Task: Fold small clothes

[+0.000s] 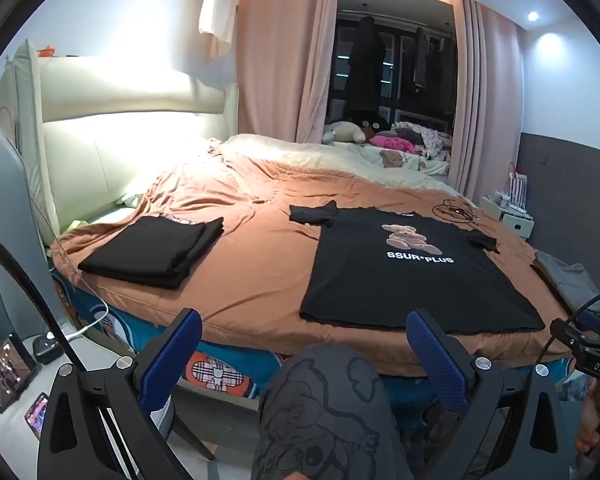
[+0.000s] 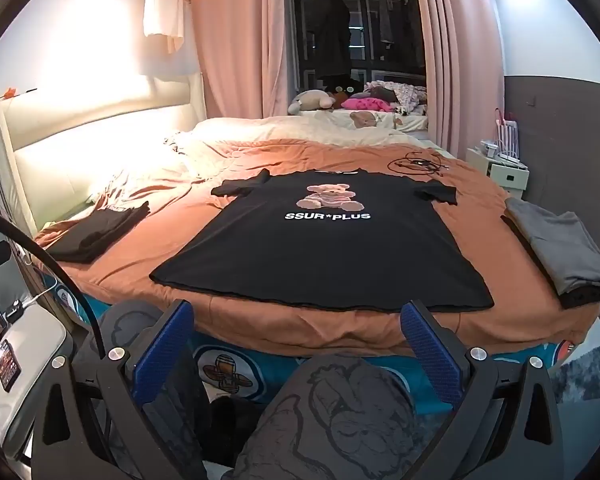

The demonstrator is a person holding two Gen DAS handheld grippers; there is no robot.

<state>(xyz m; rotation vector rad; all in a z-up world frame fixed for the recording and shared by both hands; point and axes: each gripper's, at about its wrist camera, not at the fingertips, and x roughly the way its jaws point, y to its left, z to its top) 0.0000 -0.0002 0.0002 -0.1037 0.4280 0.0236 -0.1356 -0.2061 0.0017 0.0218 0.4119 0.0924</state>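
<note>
Both tongs, left [image 1: 304, 354] and right [image 2: 296, 342], stood wide and empty. The tee [image 2: 320, 240] lay flat on the bed [image 2: 140, 280]: light, limp cloth, probably best pinched at hem corners.

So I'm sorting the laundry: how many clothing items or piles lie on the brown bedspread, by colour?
Black: 2, the spread T-shirt and a folded pile.
Grey: 1, a folded pile with something dark under it.
Total: 3.
</note>
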